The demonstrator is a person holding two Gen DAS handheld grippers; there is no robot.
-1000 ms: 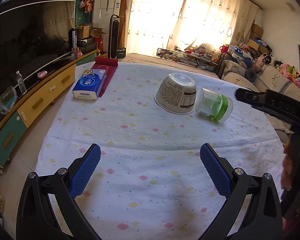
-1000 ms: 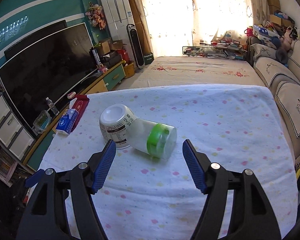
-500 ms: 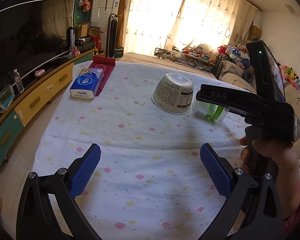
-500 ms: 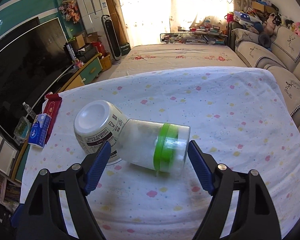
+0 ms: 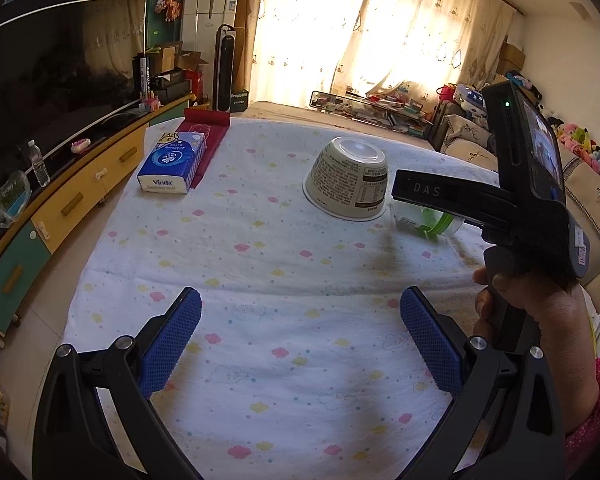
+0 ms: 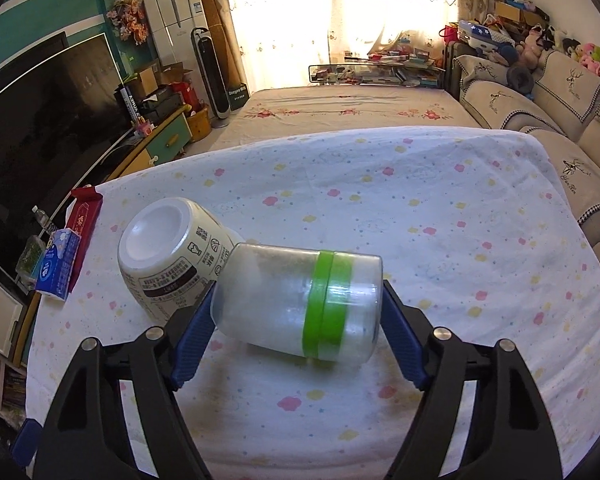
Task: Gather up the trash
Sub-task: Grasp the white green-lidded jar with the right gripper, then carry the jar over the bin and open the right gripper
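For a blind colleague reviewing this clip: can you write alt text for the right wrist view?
The right gripper has its blue fingers open around a clear jar with a green band, lying on its side on a flowered tablecloth. The jar's end leans against an upturned paper bowl; a tissue pack sits at the far left.
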